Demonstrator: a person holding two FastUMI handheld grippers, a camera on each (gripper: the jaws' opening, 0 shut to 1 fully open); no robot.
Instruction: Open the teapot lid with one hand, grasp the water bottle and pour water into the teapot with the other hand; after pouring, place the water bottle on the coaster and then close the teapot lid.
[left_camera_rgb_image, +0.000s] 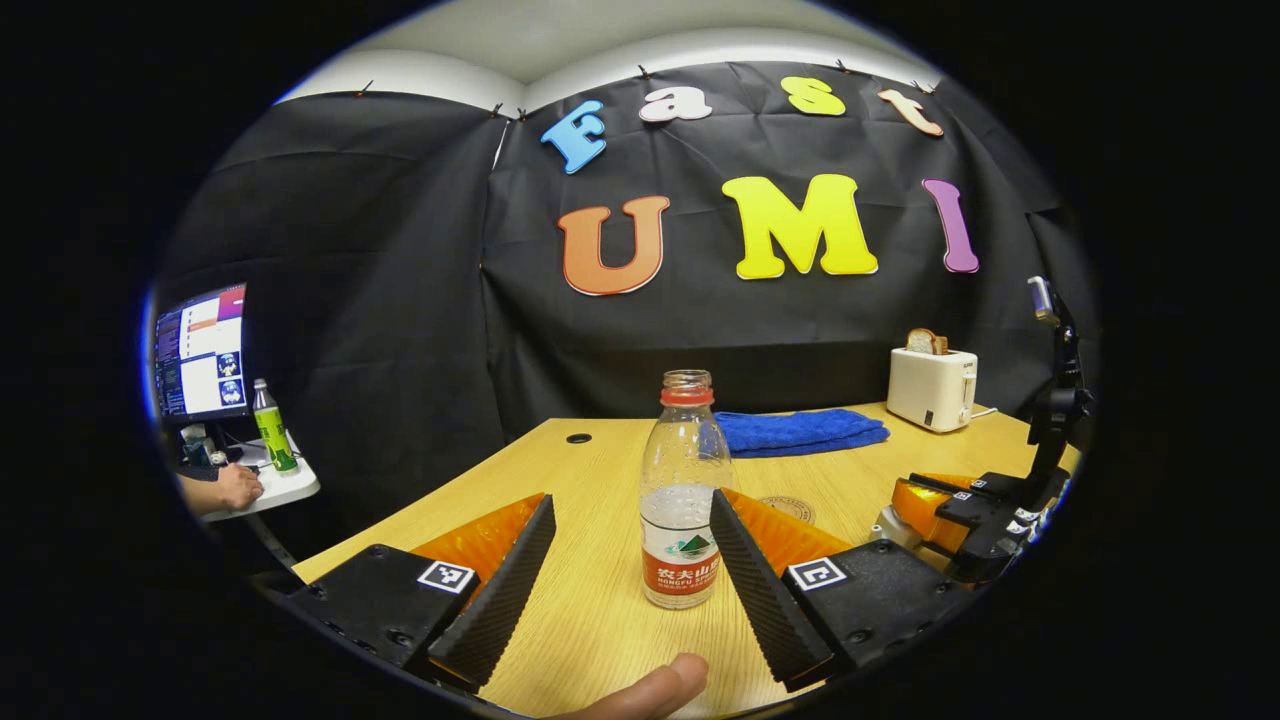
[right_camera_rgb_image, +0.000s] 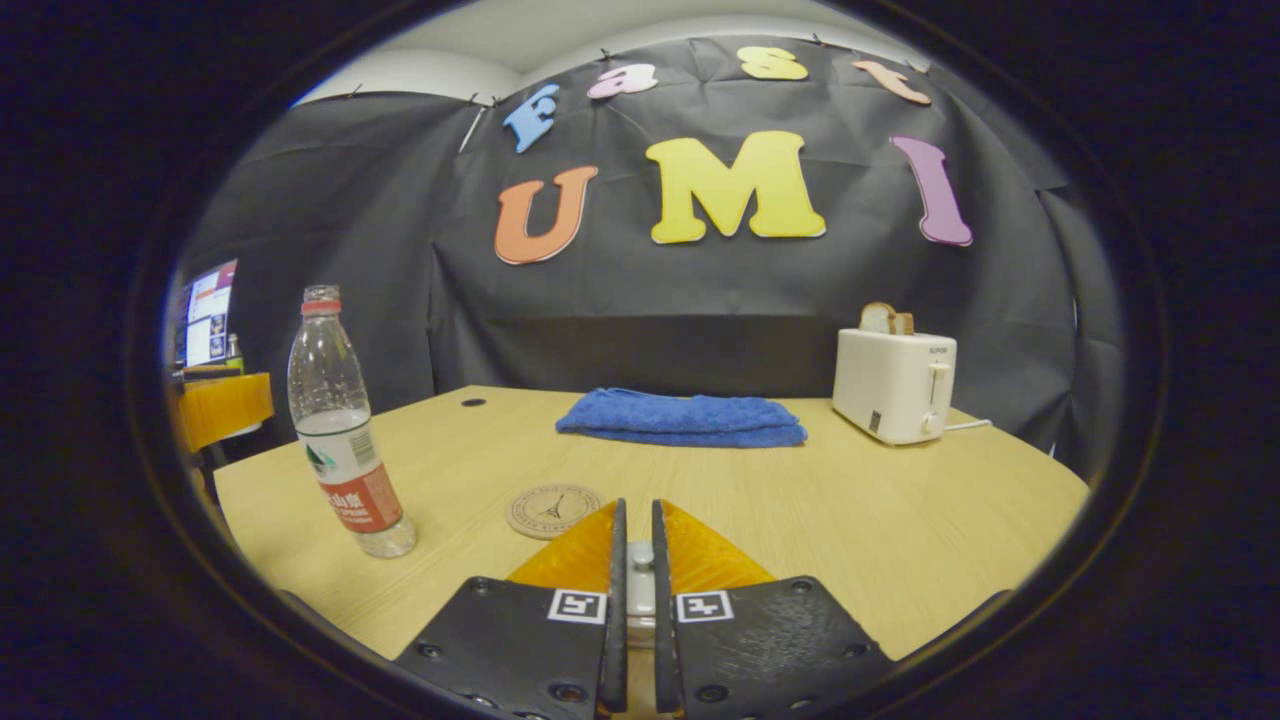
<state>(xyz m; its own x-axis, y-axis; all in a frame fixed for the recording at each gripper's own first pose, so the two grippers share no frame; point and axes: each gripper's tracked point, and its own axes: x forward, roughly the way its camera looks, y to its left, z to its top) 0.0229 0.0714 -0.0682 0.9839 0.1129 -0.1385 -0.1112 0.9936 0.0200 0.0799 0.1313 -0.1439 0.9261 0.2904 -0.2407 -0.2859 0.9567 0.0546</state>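
Note:
A clear water bottle (left_camera_rgb_image: 680, 500) with no cap and a red label stands upright on the wooden table (left_camera_rgb_image: 600, 620); it also appears at the left of the right gripper view (right_camera_rgb_image: 340, 430). My left gripper (left_camera_rgb_image: 632, 505) is open, one finger on each side of the bottle, the right finger close to it. A round coaster (right_camera_rgb_image: 552, 510) lies just right of the bottle, partly behind my finger (left_camera_rgb_image: 790, 508). My right gripper (right_camera_rgb_image: 637, 505) is shut on a small pale piece, the teapot lid knob (right_camera_rgb_image: 640, 585). In the left gripper view it (left_camera_rgb_image: 930, 500) hovers at the right over a pale bit of teapot (left_camera_rgb_image: 886, 525).
A folded blue towel (right_camera_rgb_image: 685, 415) lies at the back middle. A white toaster (right_camera_rgb_image: 895, 385) with bread stands at the back right. A thumb (left_camera_rgb_image: 650, 690) shows at the bottom. Off the table's left, a monitor (left_camera_rgb_image: 200, 350), a green bottle (left_camera_rgb_image: 272, 430) and a person's hand (left_camera_rgb_image: 235, 487).

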